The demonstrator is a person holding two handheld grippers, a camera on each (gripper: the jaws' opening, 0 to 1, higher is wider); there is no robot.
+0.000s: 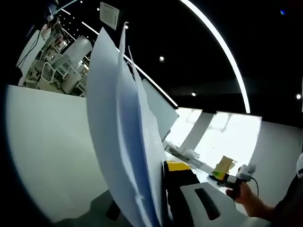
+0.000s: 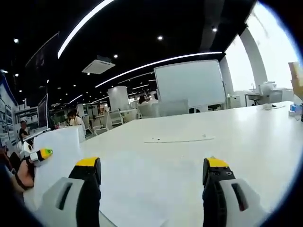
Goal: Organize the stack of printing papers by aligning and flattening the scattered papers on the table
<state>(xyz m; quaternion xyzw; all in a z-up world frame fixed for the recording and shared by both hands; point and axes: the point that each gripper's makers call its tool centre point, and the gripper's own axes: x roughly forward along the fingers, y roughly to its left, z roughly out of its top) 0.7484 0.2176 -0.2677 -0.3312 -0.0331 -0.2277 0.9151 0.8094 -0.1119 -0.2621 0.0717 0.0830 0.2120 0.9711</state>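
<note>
A stack of white printing papers [image 1: 118, 127] stands on edge and rises from between my left gripper's [image 1: 151, 182] jaws, which are shut on it. The sheets fan apart slightly at their top and hide the left jaw. In the right gripper view the same papers [image 2: 59, 146] stand upright at the left, with the left gripper [image 2: 40, 155] and a hand [image 2: 19, 175] beside them. My right gripper [image 2: 151, 163] hovers open over the white table [image 2: 189, 170], holding nothing. One loose sheet [image 2: 177, 138] lies flat further out on the table. The right gripper [image 1: 236, 177] also shows low on the right.
A whiteboard [image 2: 189, 82] stands beyond the table's far edge, with chairs [image 2: 118, 116] and seated people [image 2: 73, 118] further back. Small items [image 2: 265, 90] sit near the bright windows at the table's far right. A yellow-green object [image 1: 222, 168] stands on the table.
</note>
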